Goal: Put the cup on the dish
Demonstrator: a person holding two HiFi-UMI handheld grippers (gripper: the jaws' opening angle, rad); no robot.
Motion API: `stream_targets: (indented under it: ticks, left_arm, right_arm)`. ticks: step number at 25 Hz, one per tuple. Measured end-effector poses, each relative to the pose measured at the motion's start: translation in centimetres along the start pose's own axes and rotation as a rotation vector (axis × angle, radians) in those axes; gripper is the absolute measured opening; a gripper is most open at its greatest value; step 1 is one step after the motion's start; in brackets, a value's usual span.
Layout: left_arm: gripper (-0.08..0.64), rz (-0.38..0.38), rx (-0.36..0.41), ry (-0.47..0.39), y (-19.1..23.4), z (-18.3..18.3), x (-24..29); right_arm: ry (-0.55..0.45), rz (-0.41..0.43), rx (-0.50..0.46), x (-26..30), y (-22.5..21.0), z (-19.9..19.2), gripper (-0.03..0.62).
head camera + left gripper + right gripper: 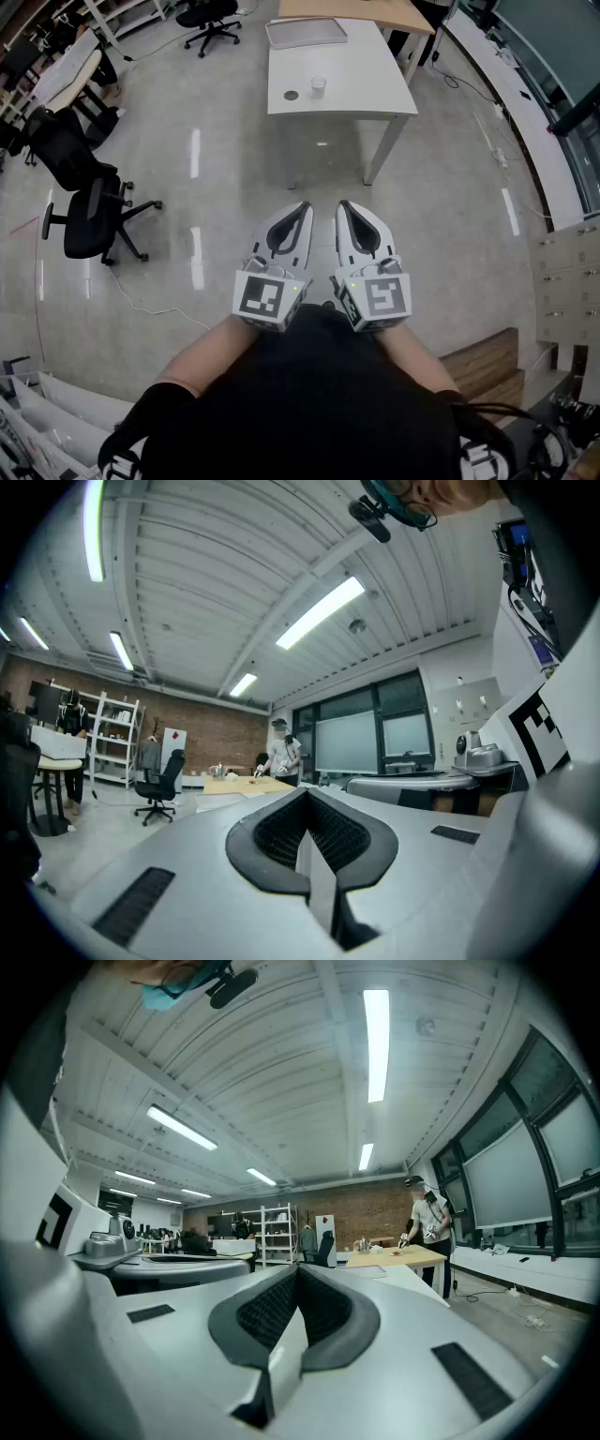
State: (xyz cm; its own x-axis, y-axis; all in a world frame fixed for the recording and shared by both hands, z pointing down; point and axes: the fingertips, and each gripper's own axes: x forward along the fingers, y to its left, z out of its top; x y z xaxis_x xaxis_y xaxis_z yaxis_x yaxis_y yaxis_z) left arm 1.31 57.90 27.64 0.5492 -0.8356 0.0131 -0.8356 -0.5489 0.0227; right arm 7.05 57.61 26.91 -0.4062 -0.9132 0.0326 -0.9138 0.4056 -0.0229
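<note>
The left hand-held gripper (300, 208) and the right hand-held gripper (345, 208) are both shut tight with nothing in them. They are side by side above the floor (450, 206), well away from the desk (375, 98). The cup (319, 87) stands toward the desk's near edge, just beside the small dark dish (292, 95).

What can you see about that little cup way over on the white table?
The cup is small and see-through, like glass or clear plastic. It stands upright near the middle of the white table, far off across the floor. A small dark round dish lies beside it, not touching. Only the tabletop touches the cup. It is too tiny here to tell if anything is inside.
</note>
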Motion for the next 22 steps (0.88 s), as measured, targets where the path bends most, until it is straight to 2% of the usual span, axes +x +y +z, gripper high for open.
stream_targets:
  ticks: [11,15,22]
  left_arm:
    - [0.006,0.005,-0.003,-0.002,-1.7,0.2,1.0]
    - [0.005,0.034,-0.001,-0.007,-2.7,0.3,1.0]
    - [0.006,0.093,0.003,0.019,-4.0,-0.4,0.5]
  right_arm:
    - [0.001,0.001,0.015,-0.9,-1.8,-0.3,0.012]
    - [-0.015,0.041,0.068,-1.9,-2.8,-0.6,0.012]
    - [-0.036,0.056,0.075,-3.2,-4.2,-0.9,0.012]
